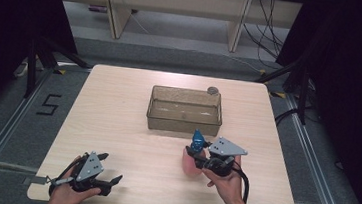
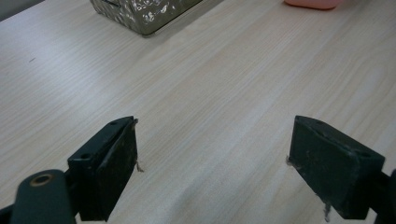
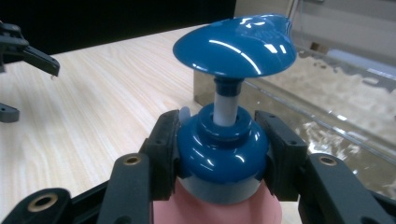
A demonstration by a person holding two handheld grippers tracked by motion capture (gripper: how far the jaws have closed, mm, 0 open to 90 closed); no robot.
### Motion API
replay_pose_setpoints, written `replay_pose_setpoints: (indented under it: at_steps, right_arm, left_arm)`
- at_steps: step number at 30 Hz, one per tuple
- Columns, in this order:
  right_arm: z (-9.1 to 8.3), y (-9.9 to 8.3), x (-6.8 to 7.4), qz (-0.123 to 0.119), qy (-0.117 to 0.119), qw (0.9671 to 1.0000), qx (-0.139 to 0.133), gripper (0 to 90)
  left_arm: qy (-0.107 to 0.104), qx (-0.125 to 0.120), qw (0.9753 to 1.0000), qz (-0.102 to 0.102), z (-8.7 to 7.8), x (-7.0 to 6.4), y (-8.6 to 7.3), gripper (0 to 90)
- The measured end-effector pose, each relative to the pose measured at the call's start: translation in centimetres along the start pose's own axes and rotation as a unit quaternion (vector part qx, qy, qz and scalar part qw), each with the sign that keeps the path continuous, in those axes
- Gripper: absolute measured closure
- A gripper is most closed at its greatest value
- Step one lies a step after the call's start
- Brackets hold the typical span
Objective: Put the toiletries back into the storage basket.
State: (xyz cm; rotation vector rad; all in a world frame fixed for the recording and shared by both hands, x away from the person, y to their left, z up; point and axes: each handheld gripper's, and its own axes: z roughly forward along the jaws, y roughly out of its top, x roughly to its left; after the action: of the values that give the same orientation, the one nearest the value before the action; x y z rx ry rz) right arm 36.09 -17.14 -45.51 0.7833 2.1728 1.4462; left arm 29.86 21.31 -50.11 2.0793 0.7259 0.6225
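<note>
The pink plastic pump bottle with a glossy blue dispenser head (image 3: 233, 149) stood on the pale wood-grain table (image 1: 118, 106), just in front of the clear rectangular plastic tub (image 1: 184, 110). The right gripper (image 3: 219, 154) was clamped on its blue collar, one jaw to each side, below the pump head. Judging by that, a lift into the tub looked likely; keeping the bottle upright and clearing the near wall would matter. The left gripper (image 2: 212, 163) hung low over bare table, jaws wide apart, holding nothing.

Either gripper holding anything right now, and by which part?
Right gripper clamps the pump bottle by its blue collar under the pump head. Left gripper is open, holding nothing.
</note>
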Motion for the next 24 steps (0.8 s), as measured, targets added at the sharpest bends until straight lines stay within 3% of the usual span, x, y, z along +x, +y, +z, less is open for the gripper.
replay_pose_setpoints:
  at_steps: [2, 6, 13, 14, 16, 23, 24]
  right_arm:
    - [-0.1, 0.2, -0.2, -0.012, -0.003, 0.9999, 0.0, 53.8]
    - [-0.5, 1.1, -0.6, 0.003, 0.001, 1.0, -0.008, 53.8]
    - [-0.8, 2.4, -1.2, -0.002, -0.015, 0.9998, -0.013, 53.9]
    - [-0.8, 2.6, -1.4, -0.011, -0.018, 0.9997, -0.015, 53.9]
    - [-0.7, 3.0, -1.5, 0.001, -0.017, 0.9998, -0.011, 53.9]
    - [-0.5, 4.1, -2.2, -0.006, -0.022, 0.9996, -0.014, 53.9]
    - [-0.5, 4.2, -2.1, 0.005, -0.02, 0.9997, -0.012, 53.9]
  left_arm:
    - [0.003, 0.0, 1.0, 0.001, 0.0, 0.0, 0.0, 15.0]
    - [-0.005, 0.001, 1.0, -0.002, -0.1, 0.0, 0.0, 15.0]
    - [-0.005, 0.0, 1.0, -0.003, -0.1, 0.0, 0.0, 15.0]
    - [-0.005, 0.0, 1.0, -0.003, -0.1, 0.0, 0.0, 15.0]
    - [-0.002, -0.003, 1.0, -0.006, -0.1, 0.0, 0.0, 15.0]
    - [-0.002, -0.002, 1.0, -0.006, -0.1, 0.0, 0.0, 15.0]
    - [-0.003, -0.003, 1.0, -0.007, -0.1, 0.0, 0.0, 15.0]
